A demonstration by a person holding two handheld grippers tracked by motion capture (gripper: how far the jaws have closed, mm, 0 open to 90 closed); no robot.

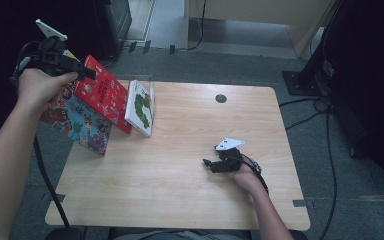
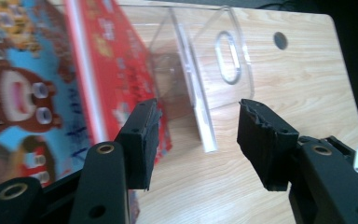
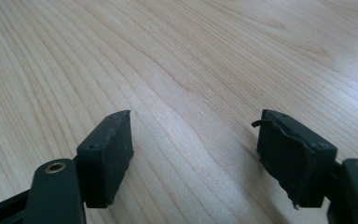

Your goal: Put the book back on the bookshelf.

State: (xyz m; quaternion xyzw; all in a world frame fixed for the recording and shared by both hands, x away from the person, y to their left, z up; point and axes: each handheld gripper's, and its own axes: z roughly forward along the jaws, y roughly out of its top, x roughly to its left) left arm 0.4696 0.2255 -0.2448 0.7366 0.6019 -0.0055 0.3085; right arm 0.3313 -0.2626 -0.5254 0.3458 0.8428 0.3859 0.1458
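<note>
We see a red book [image 1: 102, 92], a blue cartoon-bear book [image 1: 77, 120], a white book [image 1: 141, 107] with green caterpillar, on the pale wood table [image 1: 180, 170].

Your three books [image 1: 100, 102] are leaning at the table's [image 1: 180, 165] far left corner, the rightmost inside the clear stand [image 2: 223, 60]; your right gripper [image 1: 207, 163] is resting near-right

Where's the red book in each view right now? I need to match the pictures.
High view: red book upper left, leaning between the cartoon book and the clear stand.
Left gripper view: red book left of centre, beside the left jaw.
Right gripper view: bare tabletop, no book.
Shared landmark: the wooden tabletop.
</note>
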